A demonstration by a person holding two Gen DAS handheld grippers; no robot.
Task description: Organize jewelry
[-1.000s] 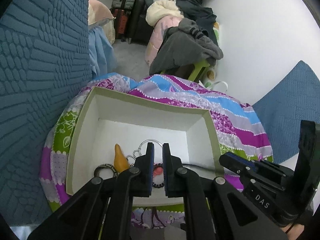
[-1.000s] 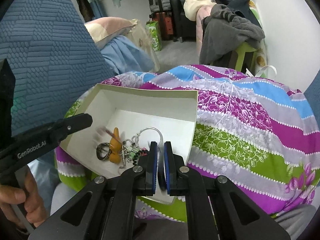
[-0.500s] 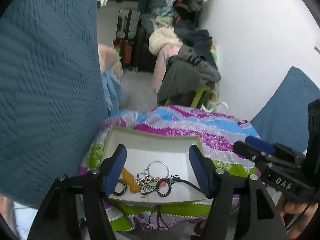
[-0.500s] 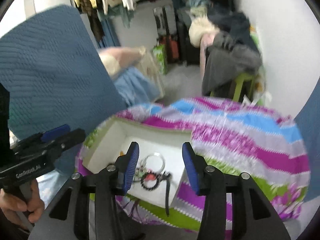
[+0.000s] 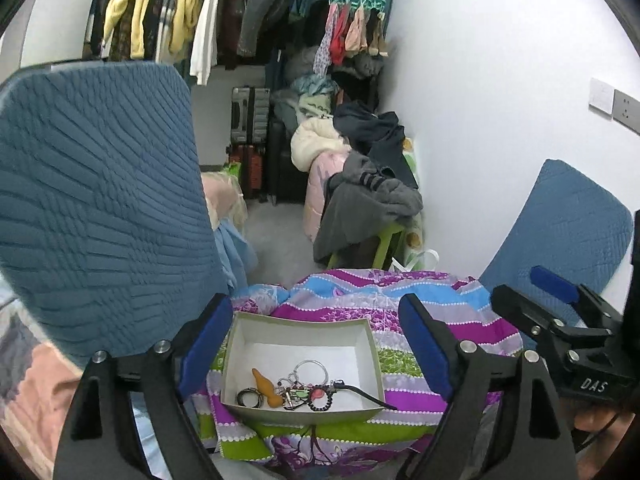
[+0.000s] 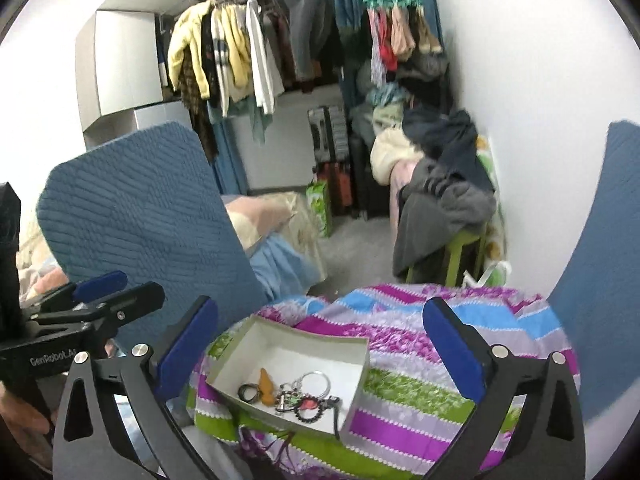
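Observation:
A white open box [image 5: 304, 330] [image 6: 298, 338] rests on a striped purple, green and blue cloth [image 5: 416, 312] [image 6: 404, 400]. Inside lie an orange pendant [image 5: 267, 387] [image 6: 267, 386], a dark ring [image 5: 250, 397] [image 6: 249, 392], a silver hoop with a keychain cluster [image 5: 310, 368] [image 6: 316, 381], a black bead bracelet [image 5: 322, 398] [image 6: 310, 410] and a black cord [image 5: 366, 394]. My left gripper [image 5: 316, 350] and right gripper [image 6: 320, 352] are both wide open and empty, held back above the box. Each gripper shows in the other's view: the right one [image 5: 560, 320], the left one [image 6: 96, 308].
Blue quilted cushions stand at the left [image 5: 96, 200] [image 6: 140, 216] and right [image 5: 560, 220] [image 6: 604, 260]. A green stool piled with clothes [image 5: 368, 204] [image 6: 444, 200] sits by the white wall. Suitcases [image 5: 250, 136] and hanging clothes [image 6: 240, 52] fill the back.
Both grippers went from shut just over the box to wide open, and have pulled up and back. The box now looks smaller and lower. The bracelet and cord lie in the box.

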